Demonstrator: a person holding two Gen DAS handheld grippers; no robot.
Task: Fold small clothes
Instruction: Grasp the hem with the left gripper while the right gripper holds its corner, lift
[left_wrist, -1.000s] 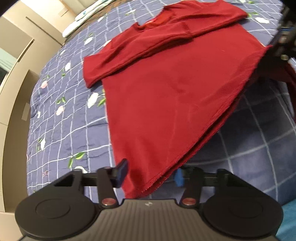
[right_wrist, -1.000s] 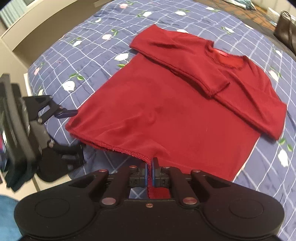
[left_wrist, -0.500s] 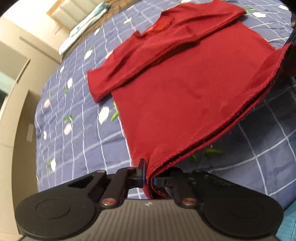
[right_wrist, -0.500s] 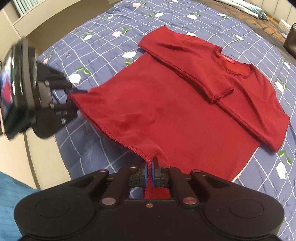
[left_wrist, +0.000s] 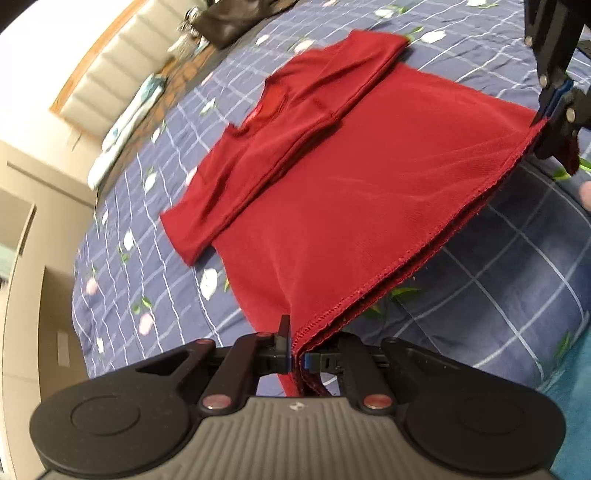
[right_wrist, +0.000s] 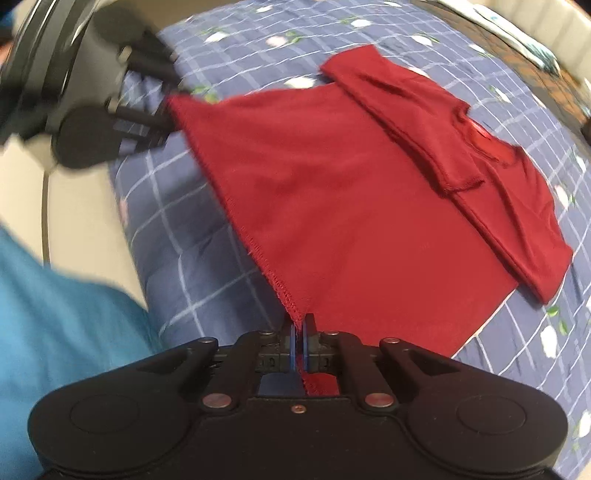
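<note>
Both grippers are clamped nearly closed on the hem of the red shirt (left_wrist: 332, 192): the left gripper (left_wrist: 295, 360) pinches one bottom corner, the right gripper (right_wrist: 300, 349) the other (hem stretched taut between them). Ahead of the fingers, the shirt's sleeves lie folded across its chest on the blue checked quilt (left_wrist: 517, 266).
</note>
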